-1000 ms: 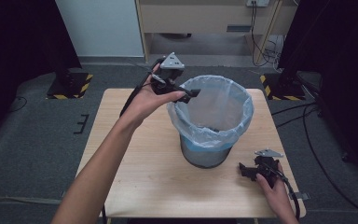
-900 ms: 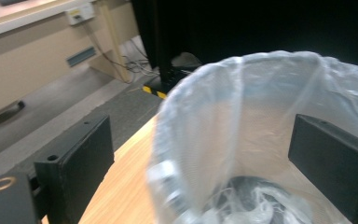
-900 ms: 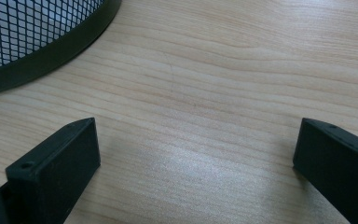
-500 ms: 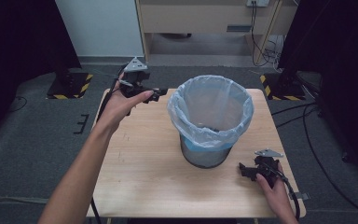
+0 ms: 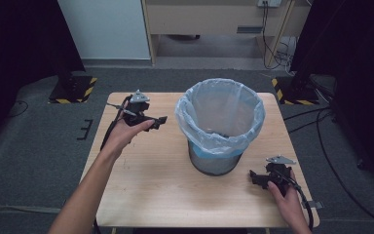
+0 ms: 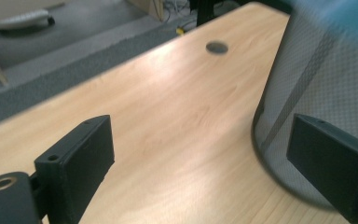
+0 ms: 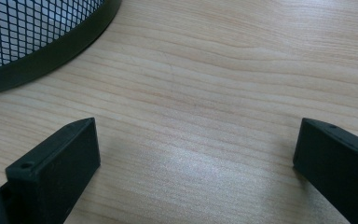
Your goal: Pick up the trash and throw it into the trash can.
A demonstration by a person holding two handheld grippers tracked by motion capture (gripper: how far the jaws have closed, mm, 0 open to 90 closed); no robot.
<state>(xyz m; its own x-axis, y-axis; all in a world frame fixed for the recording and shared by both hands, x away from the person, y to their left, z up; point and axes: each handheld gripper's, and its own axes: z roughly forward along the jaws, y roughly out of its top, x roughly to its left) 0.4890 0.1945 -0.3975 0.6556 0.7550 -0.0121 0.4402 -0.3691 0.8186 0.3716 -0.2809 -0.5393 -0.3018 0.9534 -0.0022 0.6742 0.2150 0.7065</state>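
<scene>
At the left of the high view a bare forearm rises from the bottom edge to the left hand [image 5: 121,134], which holds the left gripper [image 5: 161,120] in the middle-left of the frame, over the wooden table [image 5: 146,185] and pointing right toward the bin. In the left gripper view its two black jaws stand wide apart with nothing between them; bare tabletop fills the gap, and the bin's mesh wall sits behind the right-hand jaw. A round dark hole [image 6: 216,47] in the tabletop shows near the top centre of that view.

In the centre of the high view stands a dark mesh waste bin [image 5: 213,163], upright on the table, lined with a pale blue plastic bag [image 5: 220,119] whose edge is folded down over the rim.

At the lower right of the high view the right hand [image 5: 285,197] holds the right gripper [image 5: 254,178] low over the table just beside the bin's base, pointing left. In the right gripper view its jaws are also spread wide and empty, with wood grain between them and the bin's dark base ring [image 7: 51,56] curving across the upper left corner
</scene>
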